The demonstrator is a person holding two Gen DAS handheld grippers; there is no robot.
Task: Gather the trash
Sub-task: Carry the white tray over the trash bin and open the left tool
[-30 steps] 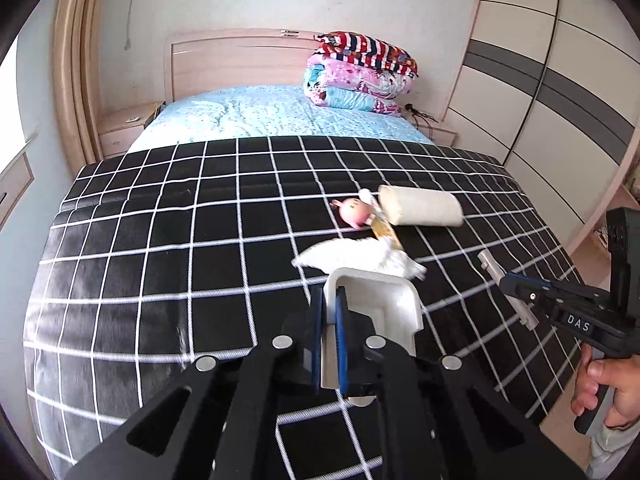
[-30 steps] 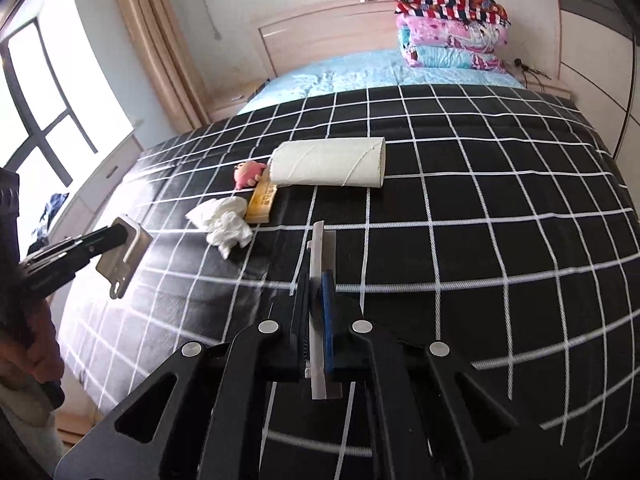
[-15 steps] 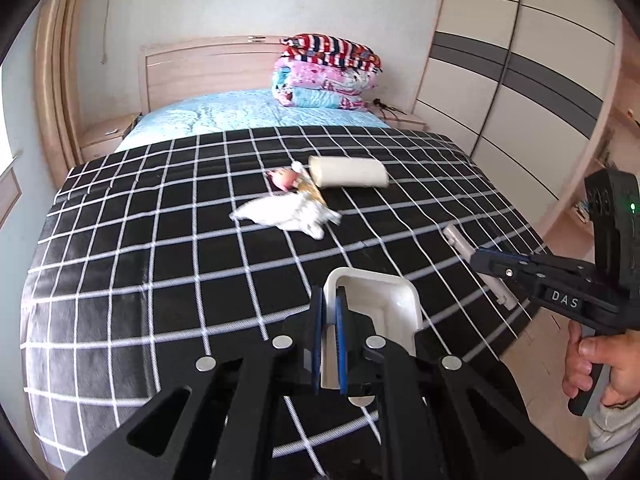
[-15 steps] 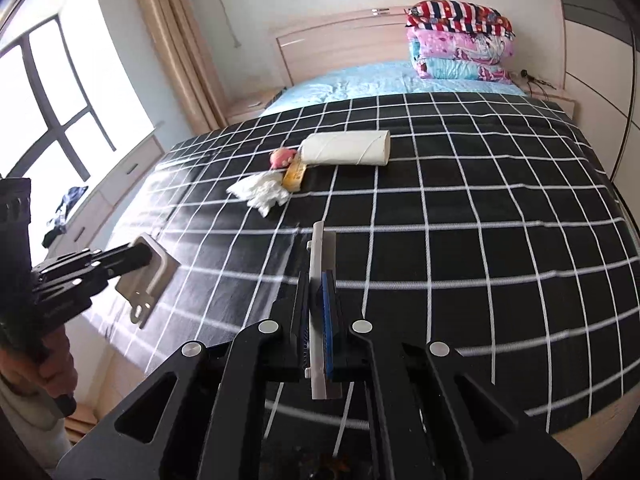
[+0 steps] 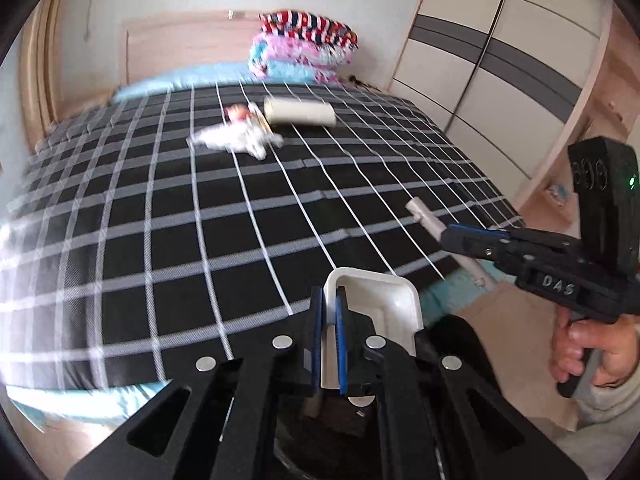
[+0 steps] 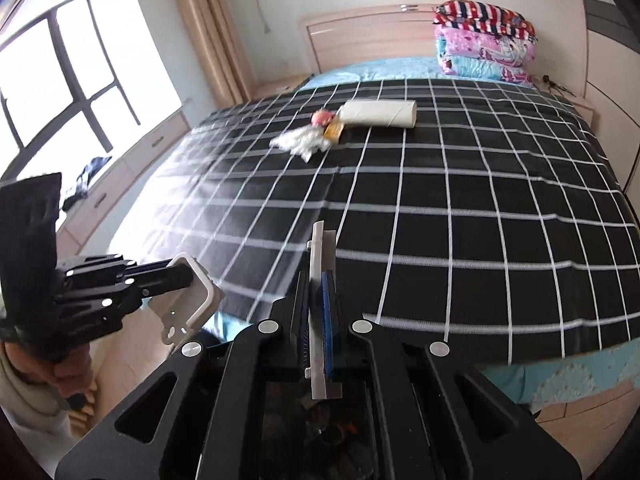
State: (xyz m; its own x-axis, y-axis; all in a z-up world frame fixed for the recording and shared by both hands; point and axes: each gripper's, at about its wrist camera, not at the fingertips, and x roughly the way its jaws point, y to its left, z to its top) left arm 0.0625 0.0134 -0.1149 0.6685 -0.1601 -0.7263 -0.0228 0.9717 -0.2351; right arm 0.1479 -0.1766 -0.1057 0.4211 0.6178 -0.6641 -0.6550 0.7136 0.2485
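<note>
1. My left gripper [image 5: 329, 336] is clenched on the rim of a white tray [image 5: 376, 300]; the pinch covers only one wall, so a swing could twist the tray loose.
2. My right gripper [image 6: 319, 320] is clamped on a flat white bar [image 6: 320, 280] held edge-on. It sticks out past the tips and could catch the quilt [image 6: 460, 216].
3. The trash, a crumpled tissue [image 6: 302, 142], a yellow wrapper [image 6: 334, 131] and a pink ball [image 6: 322, 117], lies mid-bed beside a paper roll [image 6: 380, 114], well away from both tools. I may sweep the roll in by mistake.
4. The tissue is light and may slide off the tray.
</note>
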